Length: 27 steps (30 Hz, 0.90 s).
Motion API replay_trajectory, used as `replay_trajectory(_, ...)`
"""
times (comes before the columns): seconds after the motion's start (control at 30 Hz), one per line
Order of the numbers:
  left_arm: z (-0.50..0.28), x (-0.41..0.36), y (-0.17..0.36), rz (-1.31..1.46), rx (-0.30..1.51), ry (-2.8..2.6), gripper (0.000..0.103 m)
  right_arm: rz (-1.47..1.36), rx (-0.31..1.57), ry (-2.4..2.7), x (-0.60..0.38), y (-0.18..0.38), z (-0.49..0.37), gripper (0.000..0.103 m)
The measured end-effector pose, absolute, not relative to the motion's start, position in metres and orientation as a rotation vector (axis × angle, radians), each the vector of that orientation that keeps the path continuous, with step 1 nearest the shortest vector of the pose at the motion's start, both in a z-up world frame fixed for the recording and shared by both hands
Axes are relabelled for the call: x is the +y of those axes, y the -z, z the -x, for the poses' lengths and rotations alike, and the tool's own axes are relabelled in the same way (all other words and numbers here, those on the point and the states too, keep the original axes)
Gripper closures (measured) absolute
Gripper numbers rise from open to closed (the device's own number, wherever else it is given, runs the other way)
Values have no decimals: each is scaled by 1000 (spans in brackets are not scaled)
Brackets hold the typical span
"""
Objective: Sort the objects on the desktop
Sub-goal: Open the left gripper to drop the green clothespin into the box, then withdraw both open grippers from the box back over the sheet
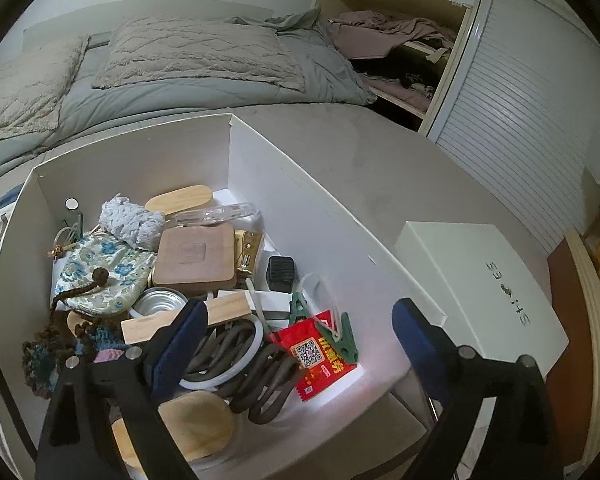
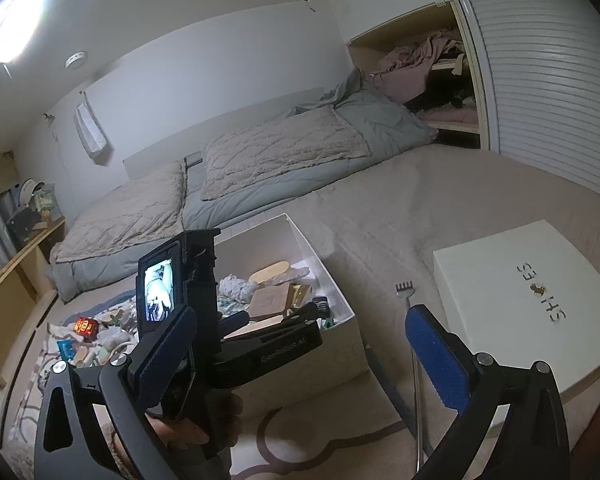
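Desktop objects fill the big white open cardboard box (image 1: 260, 168) on the bed: a red paper packet (image 1: 320, 354), a green plastic clip (image 1: 346, 338), a square wooden coaster (image 1: 196, 256) and more. The left tongs (image 1: 300, 332) hang over them, spread wide with nothing inside. The right tongs (image 2: 300, 344) are wide and empty too, above a thin metal back scratcher (image 2: 414, 360) on the bed. I think that goes next: pinch its stick in the middle and lift it level. The white closed box lid (image 2: 500, 300) says "SHOES". The left tool says "GenRobot.AI", I think.
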<state>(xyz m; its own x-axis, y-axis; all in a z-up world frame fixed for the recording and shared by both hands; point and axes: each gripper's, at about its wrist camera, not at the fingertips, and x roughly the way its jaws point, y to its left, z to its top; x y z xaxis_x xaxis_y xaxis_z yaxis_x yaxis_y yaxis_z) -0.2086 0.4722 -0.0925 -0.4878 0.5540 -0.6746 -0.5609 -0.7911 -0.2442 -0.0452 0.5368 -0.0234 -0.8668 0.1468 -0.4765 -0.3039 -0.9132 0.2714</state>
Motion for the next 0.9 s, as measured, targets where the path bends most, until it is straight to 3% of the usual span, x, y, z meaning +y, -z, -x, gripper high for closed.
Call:
replay_trajectory(0.7, 175, 431, 60, 949, 46, -2280, 9, 620, 482, -2753, 524, 5, 29, 0)
replay_trajectory(0.9, 162, 399, 42, 935, 40, -2312, 0, 598, 467, -2743, 517, -6, 25, 0)
